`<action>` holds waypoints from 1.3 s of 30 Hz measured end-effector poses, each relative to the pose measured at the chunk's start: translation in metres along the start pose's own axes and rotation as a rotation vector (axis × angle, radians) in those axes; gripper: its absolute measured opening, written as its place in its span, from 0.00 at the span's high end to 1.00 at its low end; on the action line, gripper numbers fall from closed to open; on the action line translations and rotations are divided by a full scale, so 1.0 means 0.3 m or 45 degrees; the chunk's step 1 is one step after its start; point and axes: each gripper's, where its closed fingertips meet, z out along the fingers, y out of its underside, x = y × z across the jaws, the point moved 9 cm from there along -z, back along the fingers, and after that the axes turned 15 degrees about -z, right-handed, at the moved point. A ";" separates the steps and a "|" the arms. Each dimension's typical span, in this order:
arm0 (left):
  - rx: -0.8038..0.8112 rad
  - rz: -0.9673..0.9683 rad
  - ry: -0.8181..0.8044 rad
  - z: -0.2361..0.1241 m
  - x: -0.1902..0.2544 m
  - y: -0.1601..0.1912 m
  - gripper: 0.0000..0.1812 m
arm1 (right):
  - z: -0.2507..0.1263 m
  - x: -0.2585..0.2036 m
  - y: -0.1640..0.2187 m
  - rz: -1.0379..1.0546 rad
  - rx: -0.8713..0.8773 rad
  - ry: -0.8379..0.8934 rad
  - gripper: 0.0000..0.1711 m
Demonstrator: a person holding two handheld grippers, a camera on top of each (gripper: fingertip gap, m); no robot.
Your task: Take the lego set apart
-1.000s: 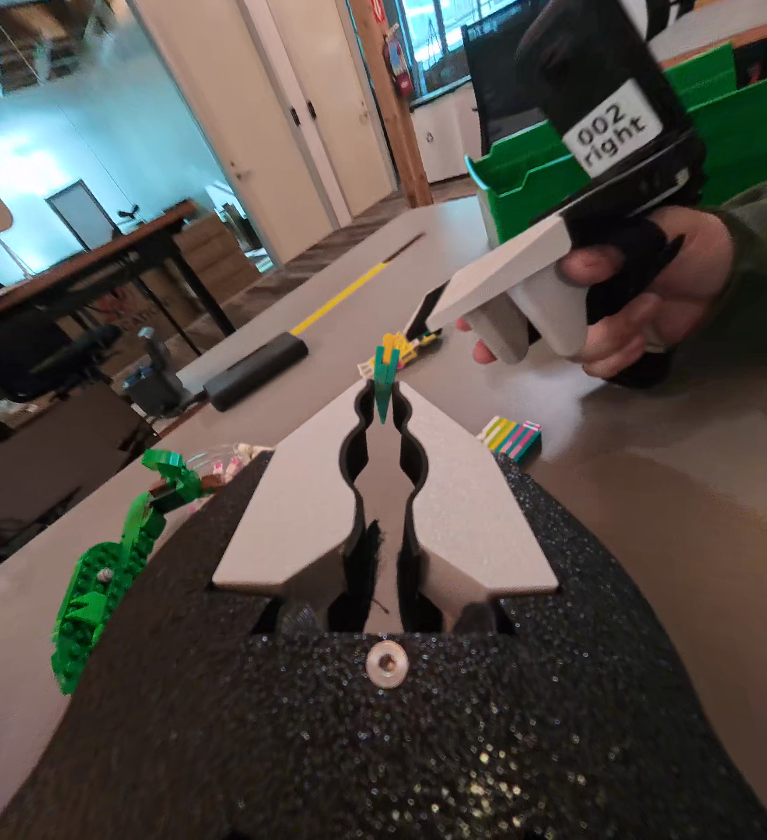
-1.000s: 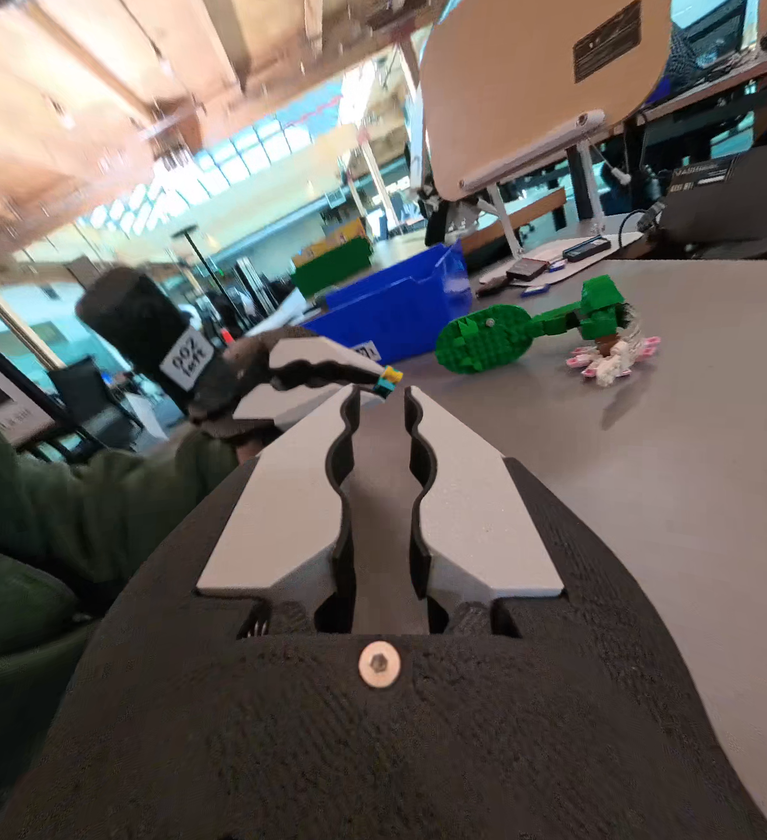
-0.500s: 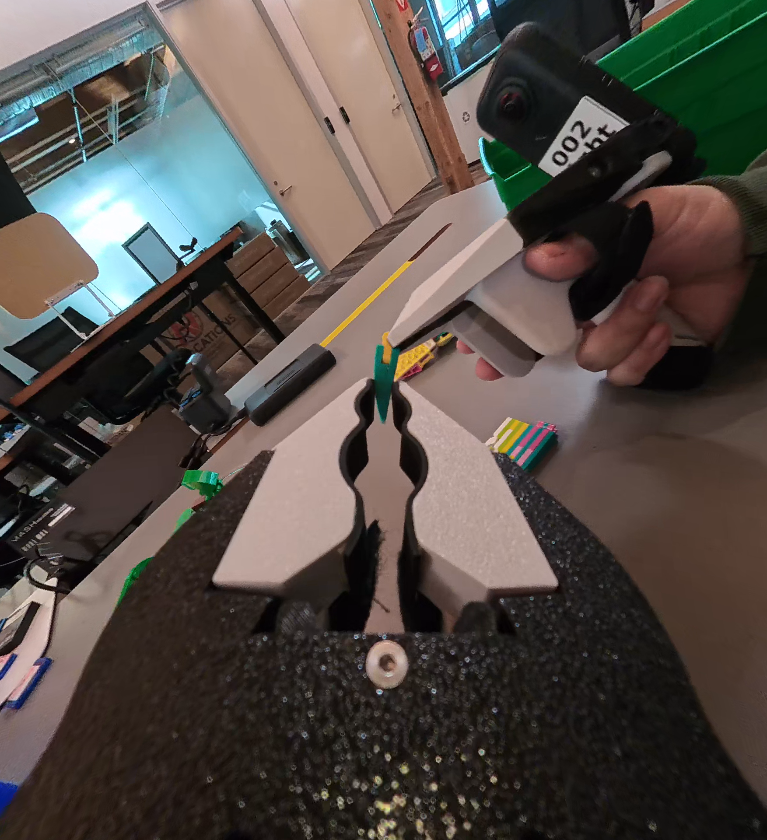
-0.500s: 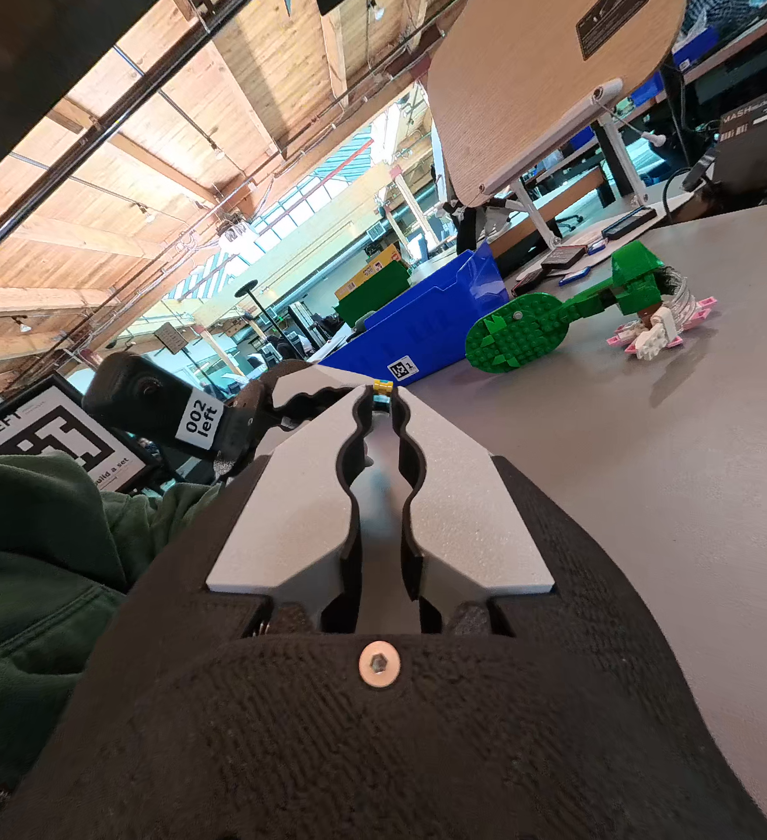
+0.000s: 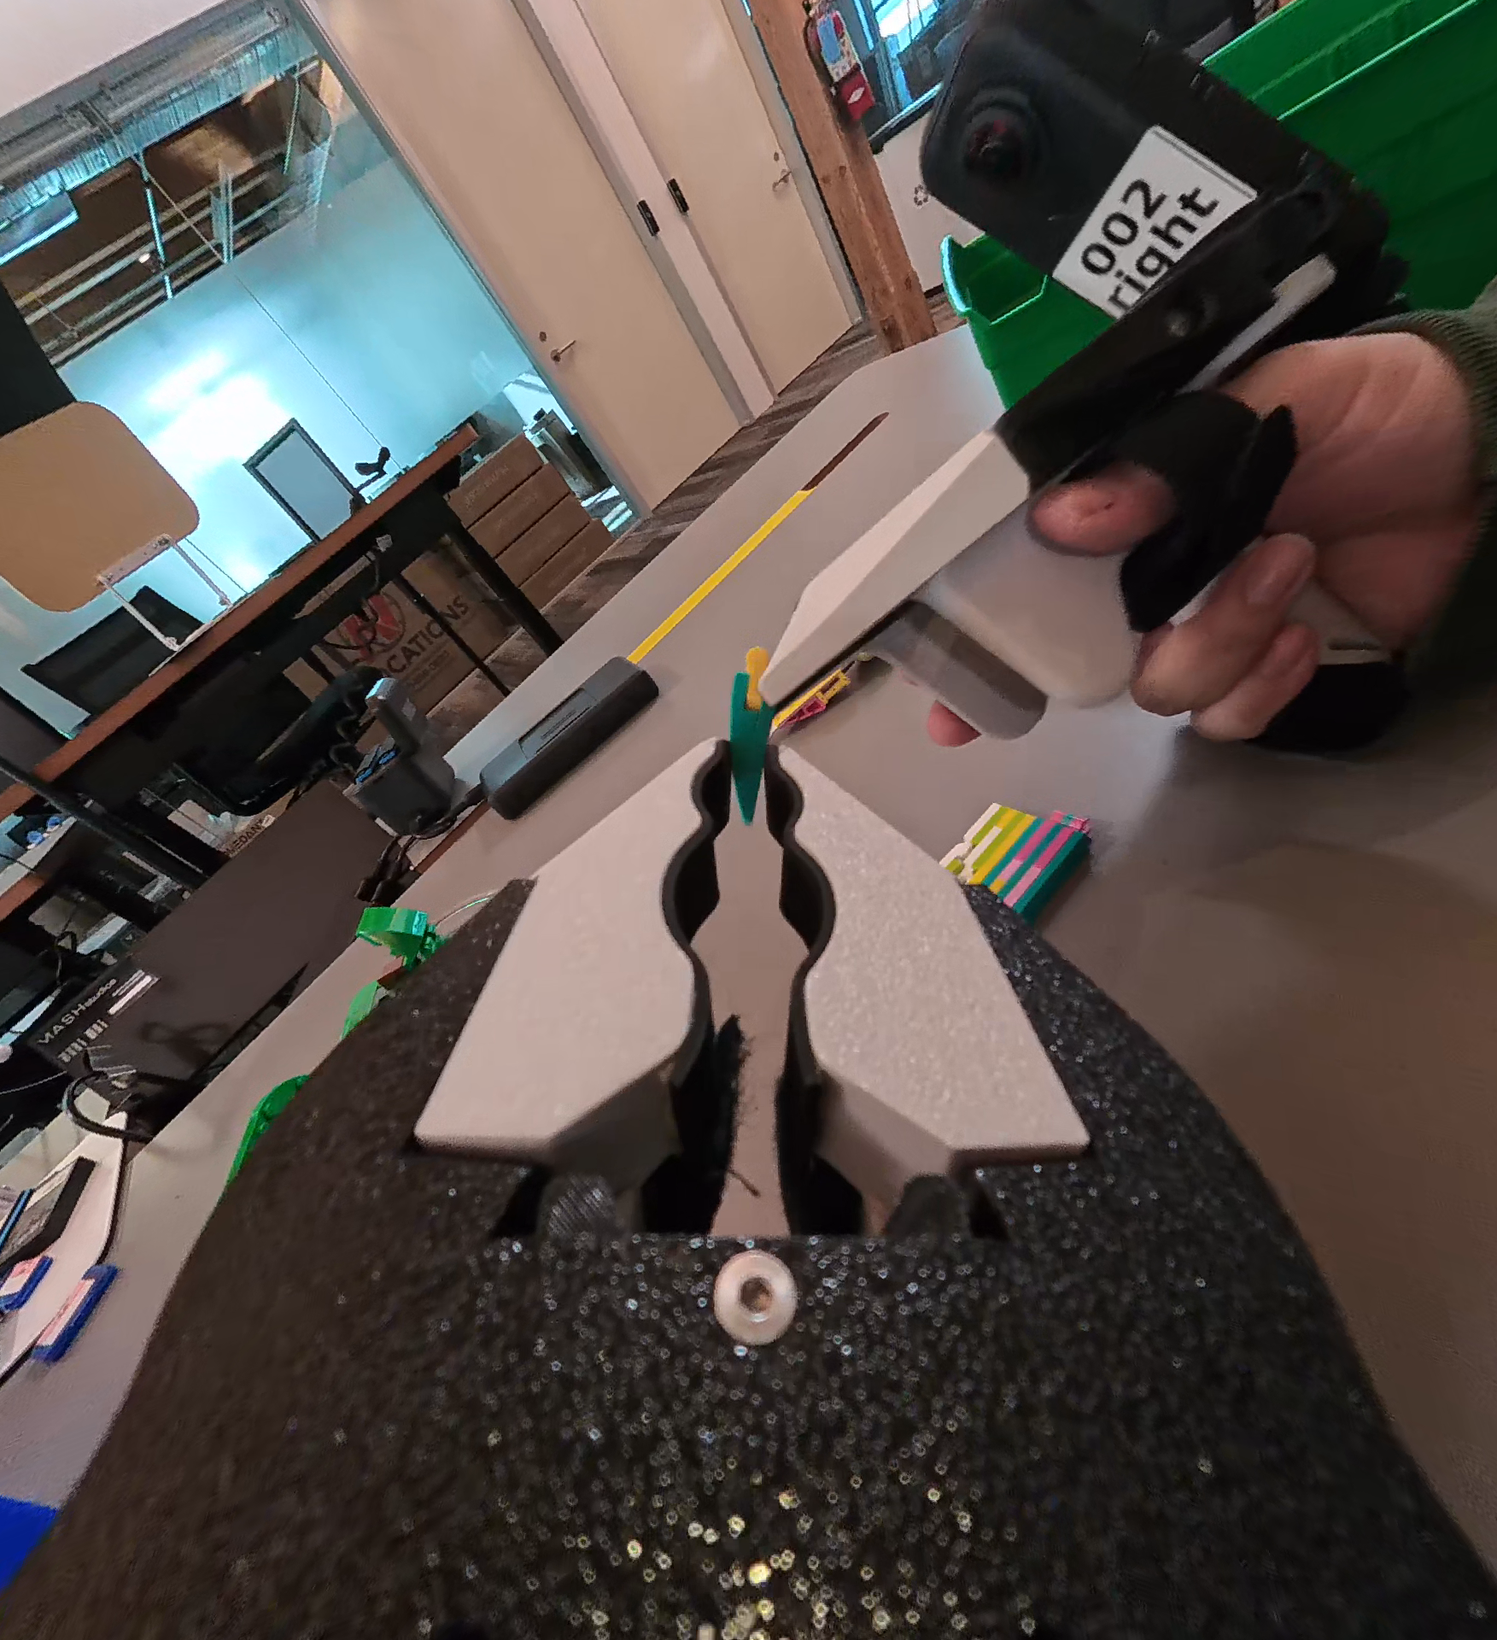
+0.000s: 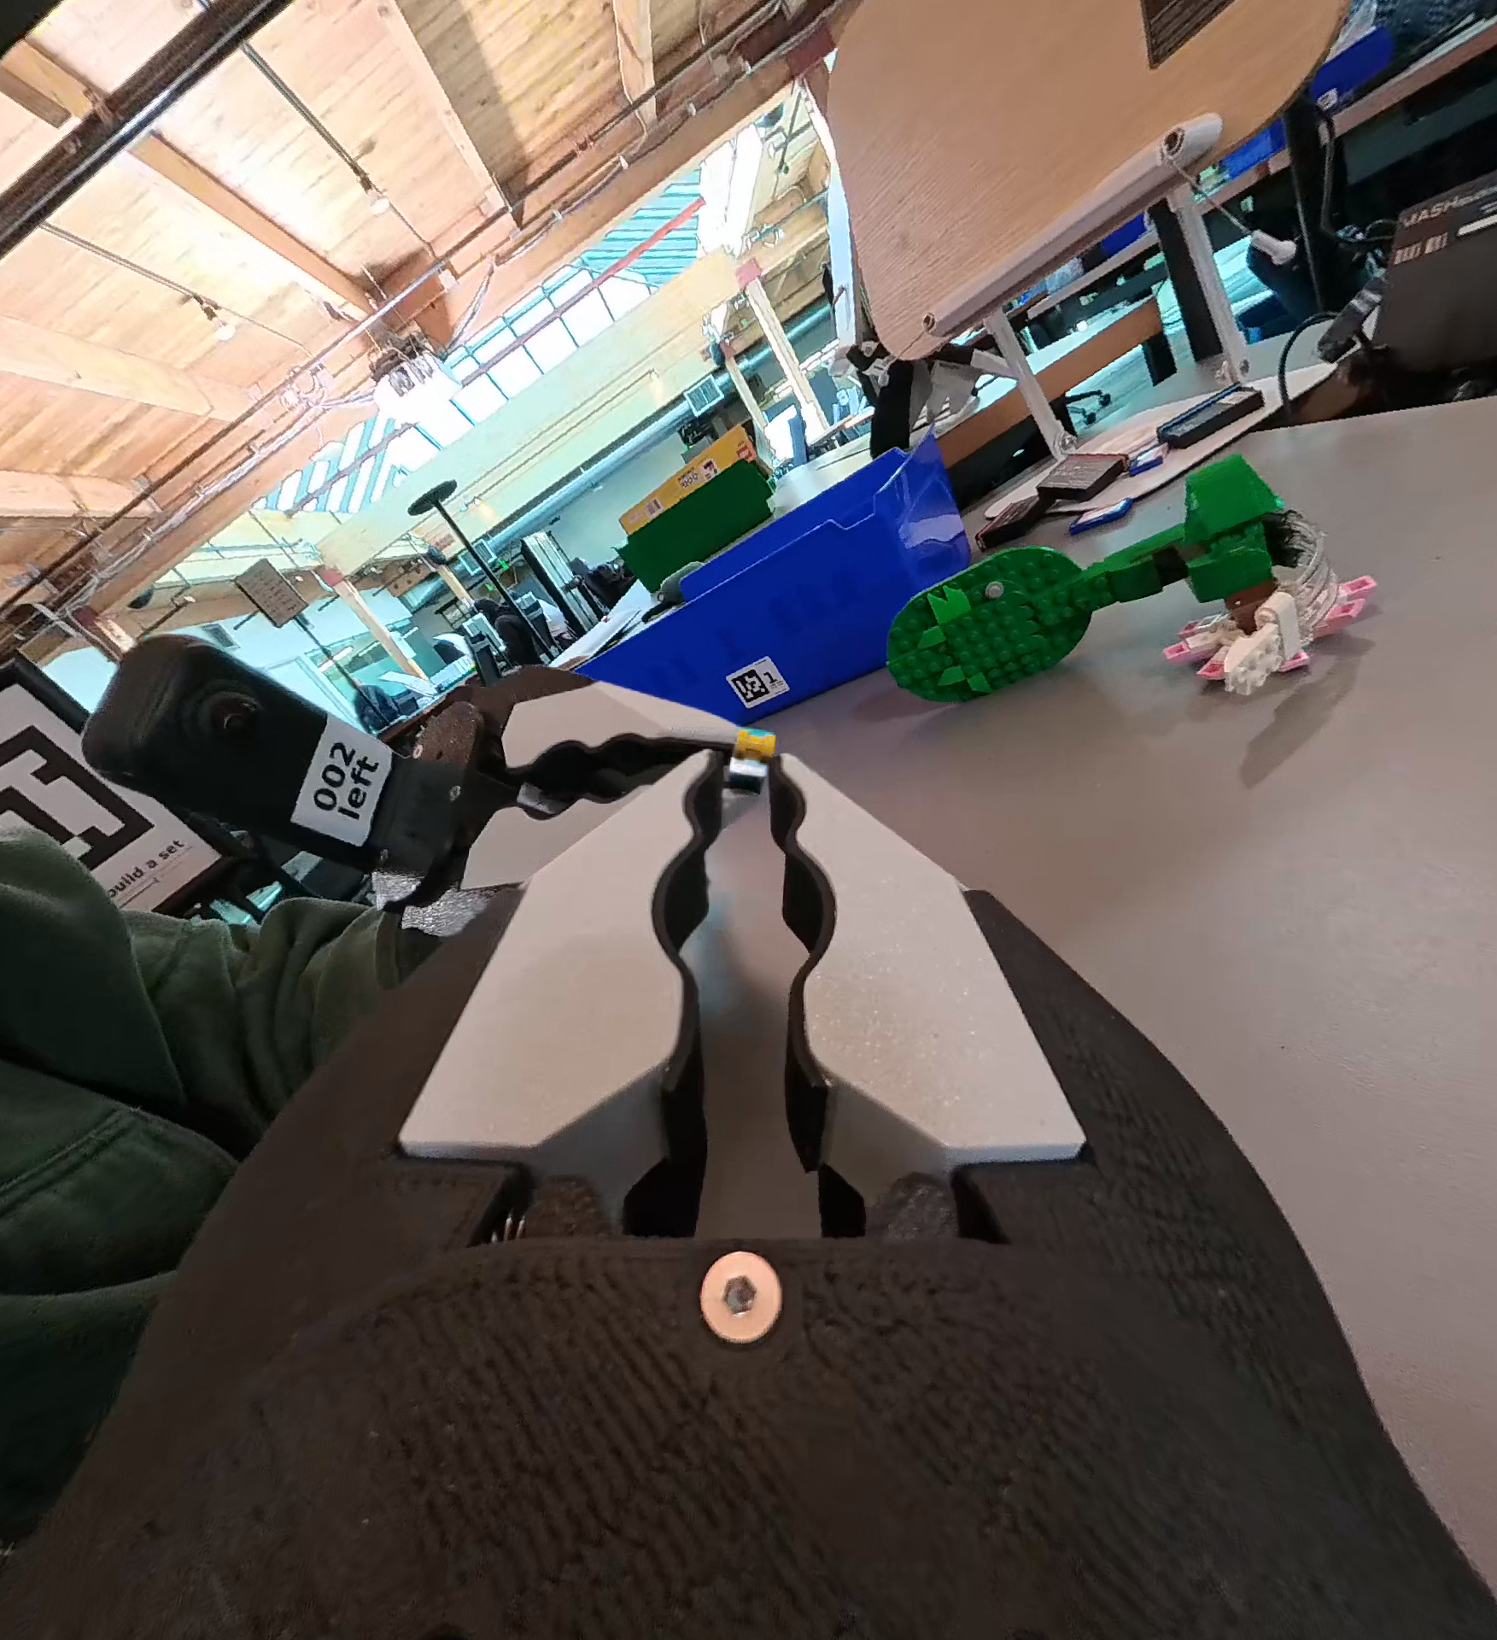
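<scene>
From the left wrist view, the left gripper (image 5: 749,770) is pinching a slim teal lego piece (image 5: 746,754) right at the tips of its jaws, which are drawn nearly together with only that sliver between them; the piece is standing upright, its point hanging down into the gap and a small yellow piece (image 5: 756,679) sitting on its top. The right gripper (image 5: 776,688), held in a hand (image 5: 1312,541), is coming in from the right, and its jaws are meeting that yellow top above the grey surface (image 5: 1259,1021). A striped stack of coloured bricks (image 5: 1024,852) is lying on the surface just right of the left jaws, and a green bin (image 5: 1392,151) is standing behind. Over to the right wrist view: the right gripper (image 6: 749,770) is closing its jaw tips on the small yellow-and-teal bit (image 6: 749,754), narrow gap, piece wedged at the very tips. The left gripper (image 6: 709,741) is reaching in from the left to the same spot. Well apart, a green lego leaf model (image 6: 1037,621) with pink and white pieces (image 6: 1259,634) is lying on the surface beside a blue bin (image 6: 798,595).
</scene>
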 end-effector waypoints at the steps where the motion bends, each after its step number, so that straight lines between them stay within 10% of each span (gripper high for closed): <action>1: 0.003 -0.001 0.004 0.000 0.001 0.000 0.97 | 0.000 0.000 0.000 -0.007 -0.001 0.007 0.96; 10: 0.017 -0.359 0.551 -0.012 -0.005 0.009 0.83 | -0.050 -0.002 -0.041 -0.359 -0.161 -0.113 0.97; 16: 0.004 -0.441 0.731 -0.015 0.010 0.015 0.94 | -0.076 -0.073 -0.035 -0.760 -0.381 -0.304 0.97; 39: -0.251 -0.261 0.859 -0.029 0.067 0.033 0.97 | -0.072 -0.176 0.001 -1.176 -0.837 -0.365 0.97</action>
